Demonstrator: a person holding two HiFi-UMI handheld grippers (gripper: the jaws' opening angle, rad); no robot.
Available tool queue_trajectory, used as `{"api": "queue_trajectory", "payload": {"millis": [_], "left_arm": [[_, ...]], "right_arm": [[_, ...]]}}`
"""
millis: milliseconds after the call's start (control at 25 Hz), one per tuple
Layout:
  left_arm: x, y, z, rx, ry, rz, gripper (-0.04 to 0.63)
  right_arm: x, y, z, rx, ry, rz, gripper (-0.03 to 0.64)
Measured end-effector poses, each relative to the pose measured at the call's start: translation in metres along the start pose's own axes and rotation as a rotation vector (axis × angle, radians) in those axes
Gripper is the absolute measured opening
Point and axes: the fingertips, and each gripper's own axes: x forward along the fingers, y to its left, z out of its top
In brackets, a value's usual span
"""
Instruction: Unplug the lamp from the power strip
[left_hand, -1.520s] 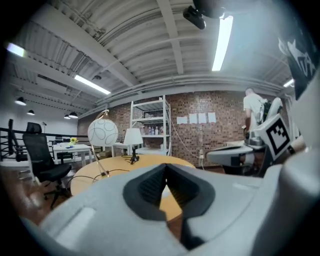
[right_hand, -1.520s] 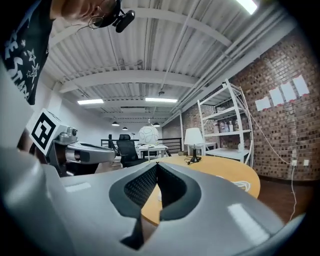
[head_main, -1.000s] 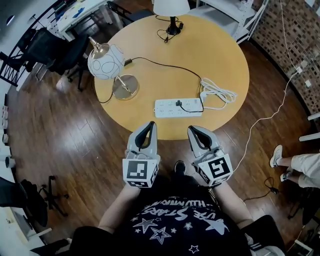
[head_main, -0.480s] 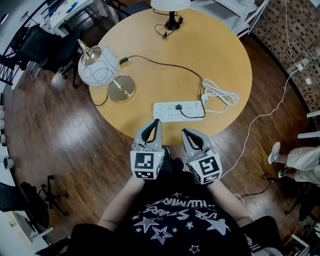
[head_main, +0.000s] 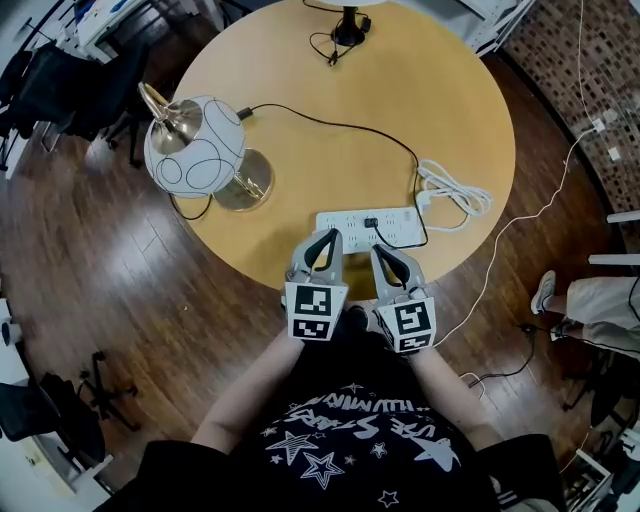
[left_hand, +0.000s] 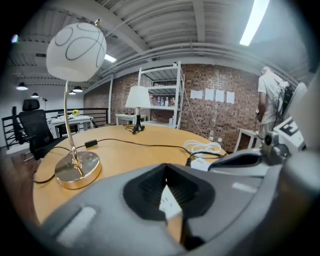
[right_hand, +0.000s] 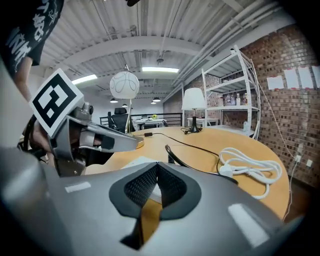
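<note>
- The white power strip (head_main: 345, 222) lies near the lower edge of the round wooden surface (head_main: 400, 90), at the centre of the head view, with a black plug (head_main: 371, 221) seated in it.
- From the plug a black cord (head_main: 330, 124) runs up and left to the brass-based lamp with the white globe shade (head_main: 195, 158), which stands at the surface's left edge.
- The left tool (head_main: 322, 238) and right tool (head_main: 384, 252) hover side by side just below the strip. Each has its jaws pressed together with nothing between them, and whether either tip touches the strip cannot be told.
- A coiled white cable (head_main: 455, 195) lies just right of the strip.
- At the right edge of the frame, a seated person (head_main: 600, 300) rests a shoe on the dark wooden floor (head_main: 120, 300).
</note>
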Motion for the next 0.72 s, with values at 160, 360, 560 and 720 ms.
{"api": "queue_trajectory", "payload": {"millis": [160, 360, 560, 720], "left_arm": [[0.01, -0.001, -0.012, -0.001, 0.055, -0.032, 0.002], [0.026, -0.003, -0.022, 0.012, 0.106, -0.056, 0.002], [0.036, -0.005, -0.025, 0.005, 0.133, -0.057, 0.002], [0.04, -0.003, -0.031, -0.015, 0.187, -0.047, 0.002]], "right_arm": [[0.009, -0.005, 0.004, -0.066, 0.037, -0.074, 0.009], [0.019, -0.013, -0.001, -0.106, 0.097, -0.115, 0.092], [0.029, -0.019, -0.005, -0.112, 0.121, -0.111, 0.15], [0.039, -0.02, -0.002, -0.102, 0.136, -0.097, 0.158]]}}
